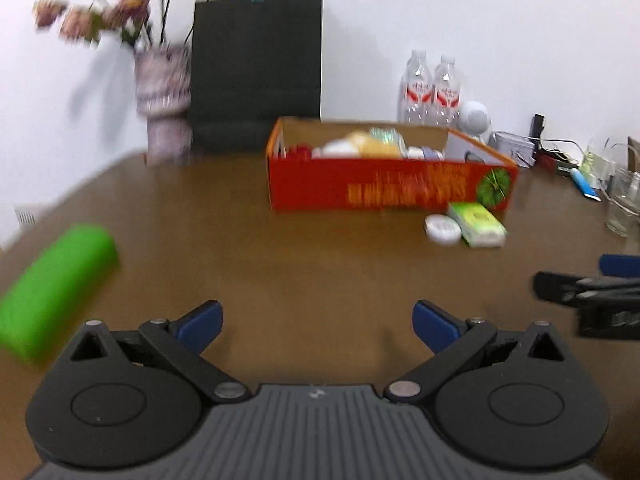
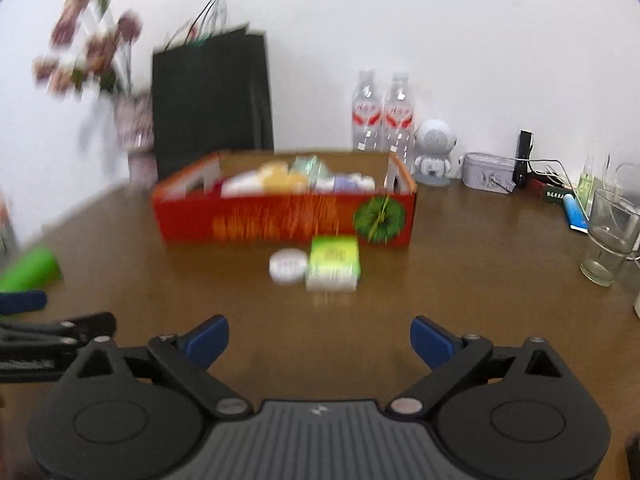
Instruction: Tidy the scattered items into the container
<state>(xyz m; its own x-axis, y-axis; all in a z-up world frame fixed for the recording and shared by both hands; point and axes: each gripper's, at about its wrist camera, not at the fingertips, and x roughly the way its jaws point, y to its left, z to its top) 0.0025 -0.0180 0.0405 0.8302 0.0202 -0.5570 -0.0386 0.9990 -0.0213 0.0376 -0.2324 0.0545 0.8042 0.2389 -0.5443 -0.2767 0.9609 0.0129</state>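
Bare tabletop (image 2: 320,312) ahead, box (image 2: 280,220) beyond, glass (image 2: 608,240) rt

An open red cardboard box (image 2: 280,220) with orange print and a green round emblem is seen standing upright on the brown table, already packed with blurred pale, yellow and lilac items. Just in front of its long side, a small white round tin (image 2: 288,267) is laid flat, and touching its right edge a green-and-white packet (image 2: 333,263) is laid flat too. Well apart to the left, near the table edge, a bright green rounded block (image 1: 56,284) is found lying on its side, angled towards the box
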